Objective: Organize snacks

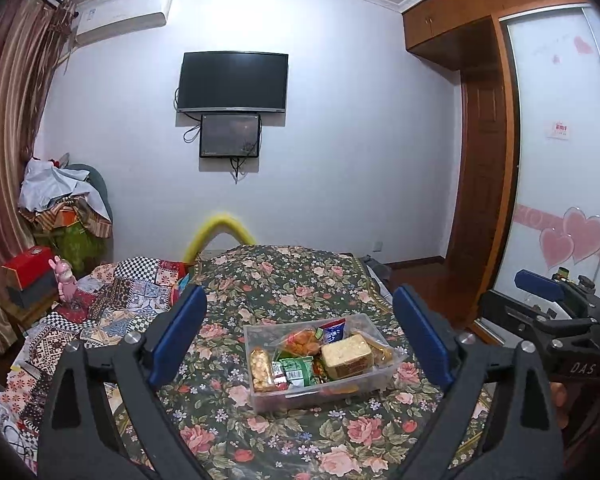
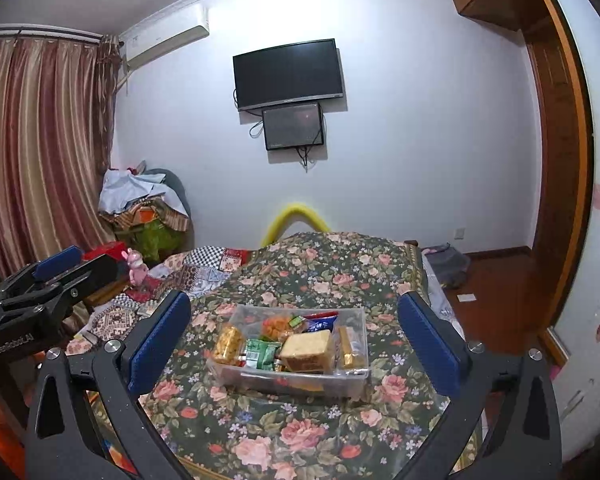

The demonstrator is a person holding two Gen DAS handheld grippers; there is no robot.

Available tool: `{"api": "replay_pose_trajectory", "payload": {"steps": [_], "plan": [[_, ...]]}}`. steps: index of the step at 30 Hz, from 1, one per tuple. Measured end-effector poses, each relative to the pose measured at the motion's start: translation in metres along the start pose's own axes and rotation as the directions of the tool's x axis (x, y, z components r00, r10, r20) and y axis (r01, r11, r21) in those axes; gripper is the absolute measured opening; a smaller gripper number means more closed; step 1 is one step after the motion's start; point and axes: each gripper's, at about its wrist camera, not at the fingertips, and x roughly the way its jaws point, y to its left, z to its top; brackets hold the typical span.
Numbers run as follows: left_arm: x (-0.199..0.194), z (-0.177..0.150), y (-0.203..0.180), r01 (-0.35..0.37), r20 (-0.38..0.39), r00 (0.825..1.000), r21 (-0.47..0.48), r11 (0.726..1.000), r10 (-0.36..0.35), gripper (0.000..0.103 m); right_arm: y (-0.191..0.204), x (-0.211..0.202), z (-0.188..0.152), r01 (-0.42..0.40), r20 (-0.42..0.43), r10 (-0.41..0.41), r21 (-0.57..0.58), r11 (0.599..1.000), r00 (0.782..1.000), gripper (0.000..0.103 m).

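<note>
Clear plastic box (image 1: 325, 364) of snacks (image 1: 296, 366) sits on the flowered bed cover (image 1: 284, 280); left gripper (image 1: 300, 336) and right gripper (image 2: 296, 340) hover before the box, fingers (image 1: 180, 332) wide apart, holding nothing

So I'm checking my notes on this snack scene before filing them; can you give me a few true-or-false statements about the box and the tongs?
1. The clear plastic box sits on the floral bedspread. True.
2. The box is empty. False: it holds snacks, including a green packet and a yellow cake block.
3. The left tongs grip the box. False: they are open, touching nothing.
4. The right tongs are open and hold nothing. True.
</note>
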Motion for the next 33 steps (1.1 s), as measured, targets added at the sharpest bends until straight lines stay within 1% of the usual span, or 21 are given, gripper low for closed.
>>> {"api": "replay_pose_trajectory", "payload": {"steps": [10, 33], "plan": [[0.004, -0.004, 0.001, 0.004, -0.010, 1.000, -0.009, 1.000, -0.004, 0.100, 0.005, -0.009, -0.001, -0.001, 0.005, 0.001, -0.020, 1.000, 1.000, 0.103], [0.011, -0.012, 0.002, 0.017, -0.032, 0.999, -0.014, 1.000, -0.017, 0.101, 0.006, -0.010, -0.003, 0.010, 0.011, -0.010, -0.024, 1.000, 1.000, 0.103]]}}
